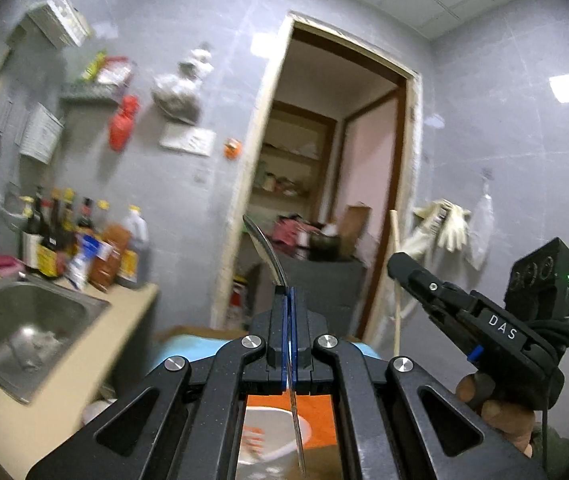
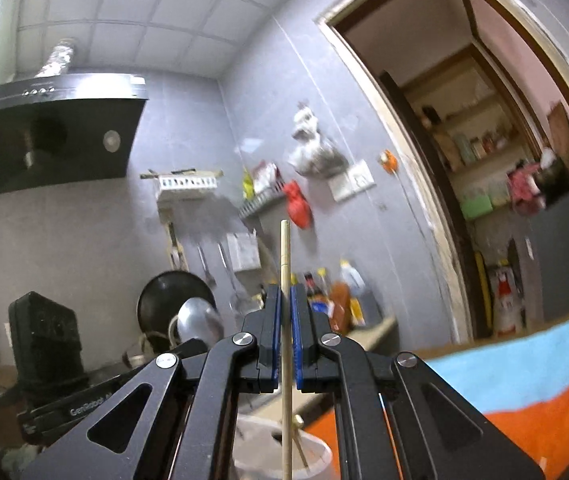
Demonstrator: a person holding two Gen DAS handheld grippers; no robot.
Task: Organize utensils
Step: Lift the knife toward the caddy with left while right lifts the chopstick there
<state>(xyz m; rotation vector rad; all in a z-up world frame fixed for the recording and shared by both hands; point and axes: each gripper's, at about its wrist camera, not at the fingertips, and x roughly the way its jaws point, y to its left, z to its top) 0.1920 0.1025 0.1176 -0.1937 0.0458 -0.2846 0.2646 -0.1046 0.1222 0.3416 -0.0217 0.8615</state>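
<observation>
My left gripper (image 1: 288, 290) is shut on a metal spoon (image 1: 265, 249), held upright with its bowl up and its handle running down over a white holder cup (image 1: 272, 440). My right gripper (image 2: 286, 292) is shut on a wooden chopstick (image 2: 285, 248), held upright, its lower end reaching into the white holder cup (image 2: 316, 456), where another chopstick (image 2: 298, 440) leans. The right gripper also shows at the right of the left wrist view (image 1: 400, 262). The spoon bowl shows in the right wrist view (image 2: 198, 320).
An orange and blue cloth (image 2: 532, 392) covers the table under the cup. A steel sink (image 1: 32, 328) and sauce bottles (image 1: 84, 240) stand on the counter to the left. A range hood (image 2: 52, 128) and a black wok (image 2: 164, 300) are by the wall. A doorway (image 1: 332, 184) opens ahead.
</observation>
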